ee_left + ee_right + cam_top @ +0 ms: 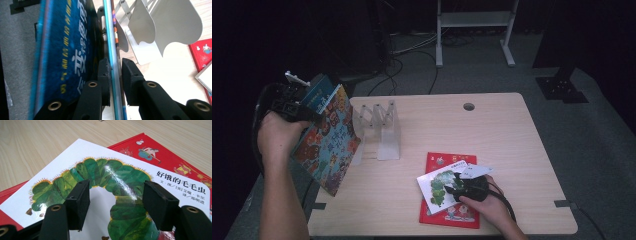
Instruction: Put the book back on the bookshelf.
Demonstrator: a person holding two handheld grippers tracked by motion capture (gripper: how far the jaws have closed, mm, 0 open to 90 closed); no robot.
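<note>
Wooden table (512,130) below; left claw (116,67) clamps blue book (67,50) edge upright.

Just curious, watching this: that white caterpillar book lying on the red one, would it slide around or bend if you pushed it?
The white caterpillar book has a glossy cover that catches the light, so it would probably slide easily over the red book. It looks thin, so likely light and perhaps a little bendy. Lying flat, it should not tip.
</note>
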